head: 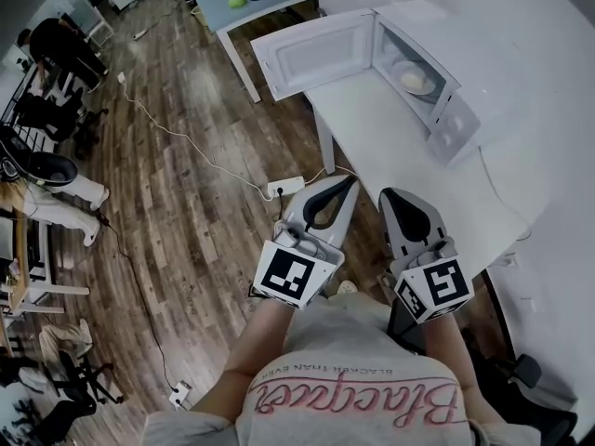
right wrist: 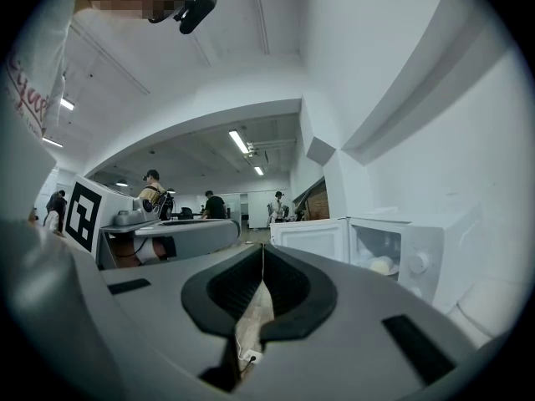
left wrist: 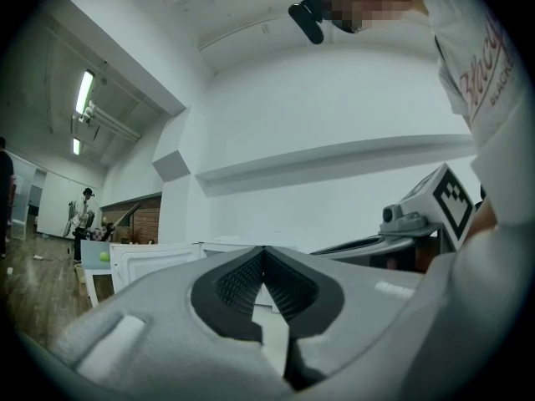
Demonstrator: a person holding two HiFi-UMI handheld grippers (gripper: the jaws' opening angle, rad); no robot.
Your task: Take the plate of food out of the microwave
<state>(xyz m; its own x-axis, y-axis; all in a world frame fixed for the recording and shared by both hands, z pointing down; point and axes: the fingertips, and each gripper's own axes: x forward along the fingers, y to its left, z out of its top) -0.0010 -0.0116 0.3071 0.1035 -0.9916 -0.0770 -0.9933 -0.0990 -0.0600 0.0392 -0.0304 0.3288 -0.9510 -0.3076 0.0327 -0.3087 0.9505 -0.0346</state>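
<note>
The microwave stands at the upper right of the head view on the white table, its door swung open to the left. The plate of food lies inside it. Lower centre, well short of the microwave, the left gripper and right gripper both have jaws pressed together on nothing.

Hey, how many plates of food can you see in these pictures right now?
1. The plate of food sits inside the microwave, whose door stands open, on the white table. Part of the microwave's inside is out of sight, so another could be hidden there.
</note>
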